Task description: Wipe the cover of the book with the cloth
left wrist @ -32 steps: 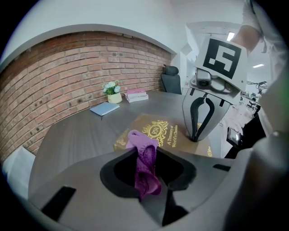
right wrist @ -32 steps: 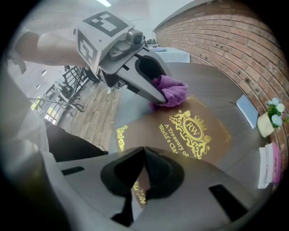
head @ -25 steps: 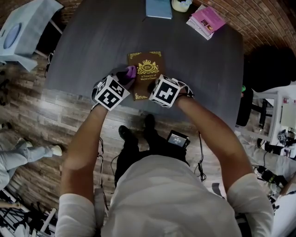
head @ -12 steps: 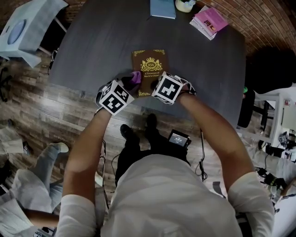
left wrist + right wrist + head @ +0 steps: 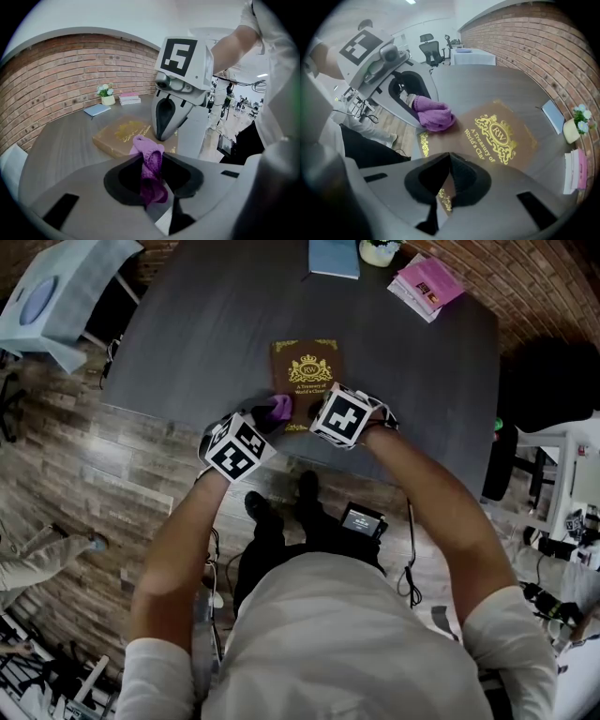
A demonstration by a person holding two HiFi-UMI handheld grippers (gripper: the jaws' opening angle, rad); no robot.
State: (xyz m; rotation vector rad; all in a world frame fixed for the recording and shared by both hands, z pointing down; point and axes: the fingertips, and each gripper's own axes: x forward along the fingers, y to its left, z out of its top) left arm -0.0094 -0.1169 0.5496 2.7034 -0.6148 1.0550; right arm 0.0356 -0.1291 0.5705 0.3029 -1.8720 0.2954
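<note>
**Cloth clamped in the left claw at the book's near corner**

The left gripper (image 5: 153,161) has its jaws closed on a purple cloth (image 5: 146,146); the cloth bunches out past the tips and lies at the near left corner of the brown, gold-printed book (image 5: 499,136). The book lies flat on the dark table (image 5: 187,324), just ahead of both claws. The right gripper (image 5: 449,157) has its jaws together with nothing between them; its tips sit over the near edge of the cover, just right of the cloth, and seem to rest on it. Well beyond the claws, at the table's far edge by the brick wall, lie a blue booklet (image 5: 335,257), a pink stack of books (image 5: 427,282) and a small flower pot (image 5: 380,249).
</note>
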